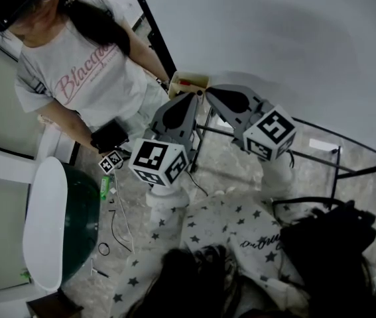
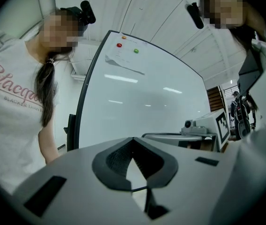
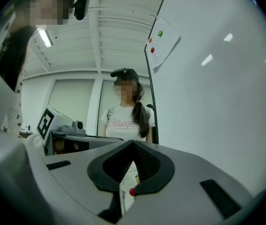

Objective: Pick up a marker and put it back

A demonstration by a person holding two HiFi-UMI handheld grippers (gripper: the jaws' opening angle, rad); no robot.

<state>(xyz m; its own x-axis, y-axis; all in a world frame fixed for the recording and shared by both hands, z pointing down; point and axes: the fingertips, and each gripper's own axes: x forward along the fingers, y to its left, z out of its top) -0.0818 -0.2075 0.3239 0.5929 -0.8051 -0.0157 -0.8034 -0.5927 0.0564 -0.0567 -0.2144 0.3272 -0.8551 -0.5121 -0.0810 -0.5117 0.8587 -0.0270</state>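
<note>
The main risk is a clash at the small tan open box [image 1: 201, 78] fixed by the black-framed edge of the large white whiteboard [image 1: 274, 38]. Both claws crowd toward it from below, tips close to each other, so either could strike the other or jolt the box. The red marker [image 1: 185, 82] lies inside the box, showing only as a short red strip. I judge that neither claw can take it as it stands: the left claw [image 1: 193, 98] is closed with its black ribbed pads meeting at the tips and nothing between them, and the right claw [image 3: 133, 143] is closed and empty too. Pushing in without first spreading the jaws would shove the marker deeper or tip it out. A person in a white printed T-shirt [image 1: 81, 71] stands just beside the box, with a forearm near enough to be brushed.

Both hands hold their grippers roughly level, aimed at the box, the left tip just under it and the right tip beside it.
</note>
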